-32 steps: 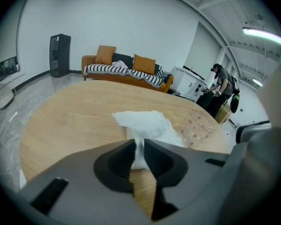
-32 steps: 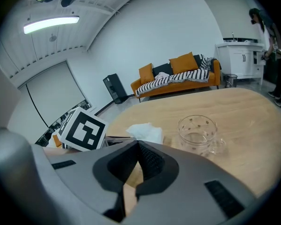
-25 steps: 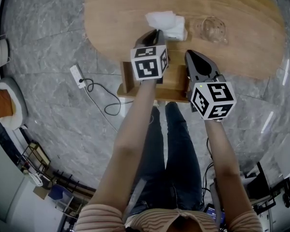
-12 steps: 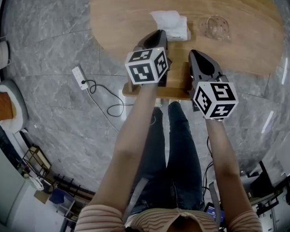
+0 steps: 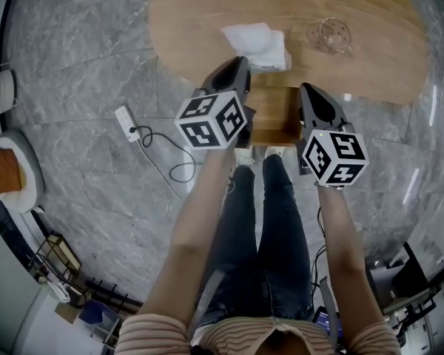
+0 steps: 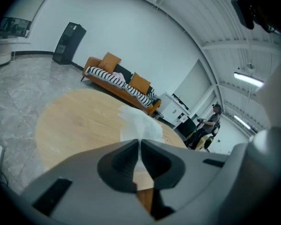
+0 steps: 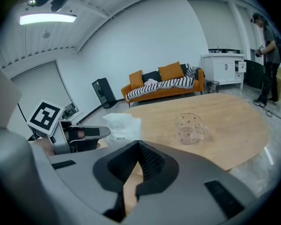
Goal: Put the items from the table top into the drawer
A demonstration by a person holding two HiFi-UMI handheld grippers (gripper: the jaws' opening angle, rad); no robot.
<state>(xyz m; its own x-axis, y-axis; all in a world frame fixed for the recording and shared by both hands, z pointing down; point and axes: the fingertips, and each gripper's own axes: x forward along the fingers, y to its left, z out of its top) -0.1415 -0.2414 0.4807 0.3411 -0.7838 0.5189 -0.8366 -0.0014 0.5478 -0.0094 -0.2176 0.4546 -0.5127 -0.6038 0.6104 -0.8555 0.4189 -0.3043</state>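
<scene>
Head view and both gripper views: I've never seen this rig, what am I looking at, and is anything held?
There is no robot arm: a person holds a two-jaw gripper in each hand, and the marker cubes belong to them. The head view looks down from the person's head; each gripper view looks along its own jaws. On the table stands a glass mug, with a white soft pack to its left; a drawer is pulled out below the near edge. The left gripper's jaws have just been closing and pinch the pack's edge. The right gripper is shut and empty.
</scene>
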